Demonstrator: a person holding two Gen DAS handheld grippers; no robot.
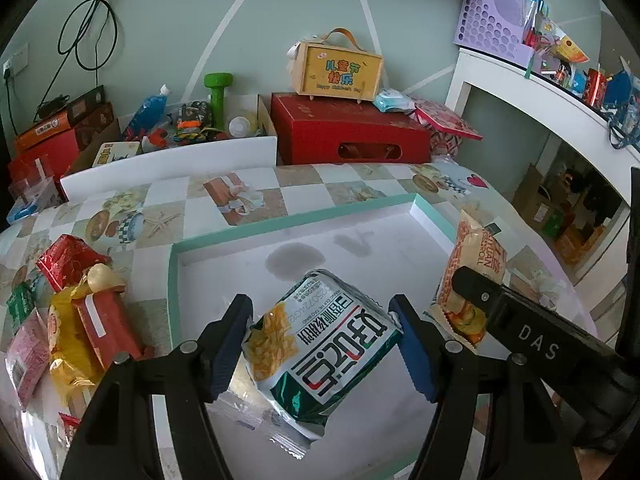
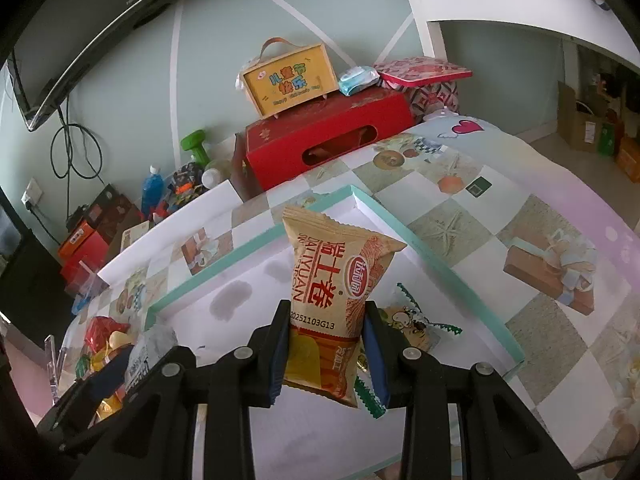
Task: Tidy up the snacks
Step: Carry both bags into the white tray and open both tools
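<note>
Right wrist alone shows the cartoon candy (image 2: 408,326) beside the right gripper (image 2: 326,350) clamping the orange packet (image 2: 332,280).

A green-and-white snack bag (image 1: 320,344) hangs tilted over the teal-rimmed white tray (image 1: 288,220); an orange snack packet (image 2: 336,300) stands upright above it; more wrapped snacks (image 1: 76,312) lie piled beside the tray.

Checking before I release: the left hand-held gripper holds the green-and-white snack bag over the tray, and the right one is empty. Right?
Not quite. The right hand-held gripper is not empty: the right wrist view shows it clamped on a tan snack packet. The left hand-held gripper does hold the green-and-white snack bag over the tray.
</note>
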